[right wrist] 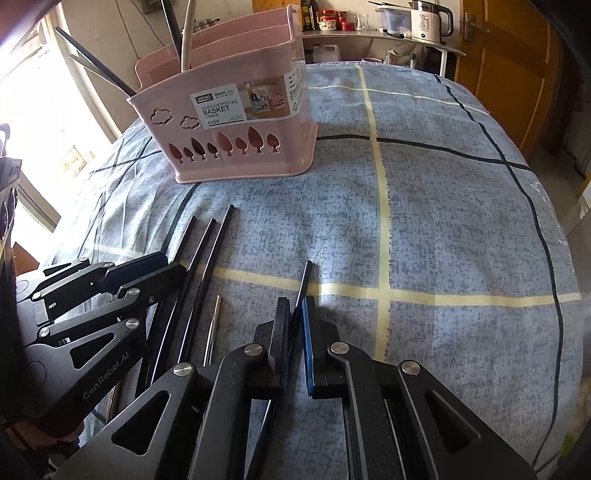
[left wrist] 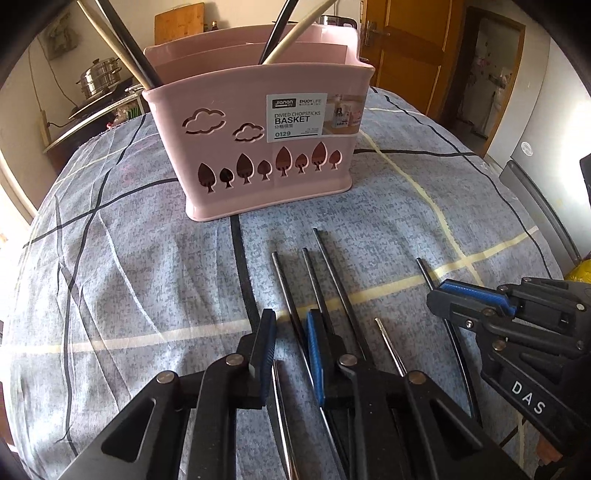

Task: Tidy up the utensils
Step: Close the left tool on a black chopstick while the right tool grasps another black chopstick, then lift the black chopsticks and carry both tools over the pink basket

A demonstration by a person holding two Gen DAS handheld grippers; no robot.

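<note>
My right gripper (right wrist: 295, 317) is pinched down on one dark chopstick (right wrist: 305, 280), the pads nearly together with the stick between them and its tip poking out ahead. My left gripper (left wrist: 290, 343) stands narrowly parted over the other chopsticks (left wrist: 332, 280), one stick running up between its pads; I judge it not yet clamped, though I cannot be sure of contact.

These sticks should be light, stiff and slick, round enough to roll or swivel in a two-pad pinch. I would take each near the middle, so that it does not tip when lifted, and squeeze squarely across it.

They are thin, long and dark, some with a metallic sheen, lying roughly parallel on the checked cloth (right wrist: 443, 206) just in front of me, tips pointing toward the basket (left wrist: 258, 140). The basket is pink plastic with cloud and tree cut-outs and a label, divided inside, and already holds a few long utensils (left wrist: 284, 33) leaning out of it. It stands a little beyond the sticks.
</note>
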